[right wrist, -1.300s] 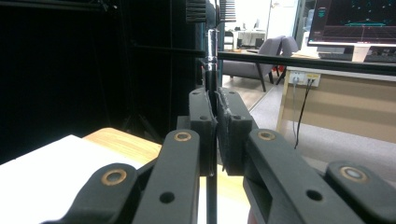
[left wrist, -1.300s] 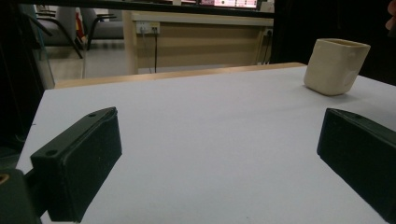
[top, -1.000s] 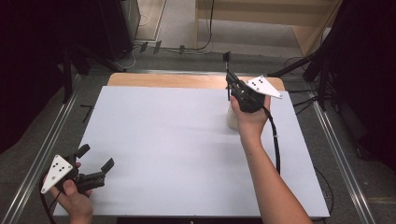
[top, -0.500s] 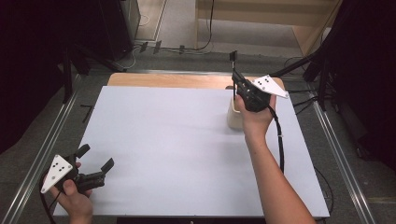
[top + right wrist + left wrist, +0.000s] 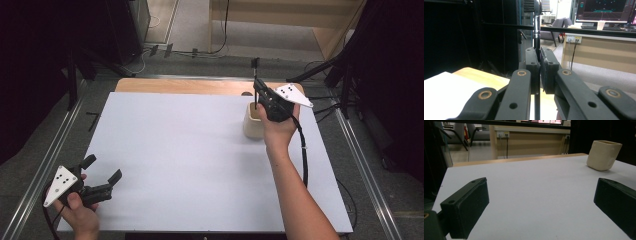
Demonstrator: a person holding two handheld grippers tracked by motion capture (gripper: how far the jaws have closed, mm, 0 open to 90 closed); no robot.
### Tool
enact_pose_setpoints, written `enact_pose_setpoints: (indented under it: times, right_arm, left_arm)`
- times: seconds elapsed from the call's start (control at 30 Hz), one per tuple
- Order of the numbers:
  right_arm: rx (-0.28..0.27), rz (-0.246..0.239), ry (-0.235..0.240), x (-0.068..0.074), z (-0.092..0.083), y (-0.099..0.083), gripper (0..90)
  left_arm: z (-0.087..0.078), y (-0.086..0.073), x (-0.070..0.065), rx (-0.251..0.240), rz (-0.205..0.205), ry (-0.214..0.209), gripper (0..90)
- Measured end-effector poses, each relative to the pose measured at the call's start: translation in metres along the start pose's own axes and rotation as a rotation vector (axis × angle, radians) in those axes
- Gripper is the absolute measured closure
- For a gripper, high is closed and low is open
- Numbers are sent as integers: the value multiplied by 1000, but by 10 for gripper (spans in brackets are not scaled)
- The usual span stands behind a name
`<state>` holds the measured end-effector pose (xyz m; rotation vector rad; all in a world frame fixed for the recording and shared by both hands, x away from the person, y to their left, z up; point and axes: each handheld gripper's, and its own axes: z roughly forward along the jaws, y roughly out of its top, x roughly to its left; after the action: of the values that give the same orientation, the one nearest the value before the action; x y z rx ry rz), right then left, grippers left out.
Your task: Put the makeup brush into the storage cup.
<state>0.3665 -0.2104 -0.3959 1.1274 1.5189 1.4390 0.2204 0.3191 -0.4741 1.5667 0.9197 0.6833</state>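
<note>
Brush (image 5: pixel 255 82) stands upright, clamped between the jaws of your right gripper (image 5: pixel 258 96) just above the cream cup (image 5: pixel 252 122) near the table's (image 5: pixel 190 150) far edge; your left gripper (image 5: pixel 102 175) rests spread apart, well away.

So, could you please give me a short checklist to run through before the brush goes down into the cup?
1. Right hand-held gripper shut on the brush handle: ok.
2. Brush upright, bristle end up: ok.
3. Brush's lower end over the cup opening: cannot tell; it is hidden at the rim.
4. Cup upright on the white table: ok.
5. Left hand-held gripper open, holding nothing, far from the cup: ok.
</note>
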Motion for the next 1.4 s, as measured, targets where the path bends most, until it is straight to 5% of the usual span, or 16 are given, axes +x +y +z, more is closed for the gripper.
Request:
enact_pose_setpoints:
  times: [1.4]
  right_arm:
    - [107, 54, -29, -14, -12, -60, 870]
  left_arm:
    - [1, 0, -1, 4, 2, -2, 4]
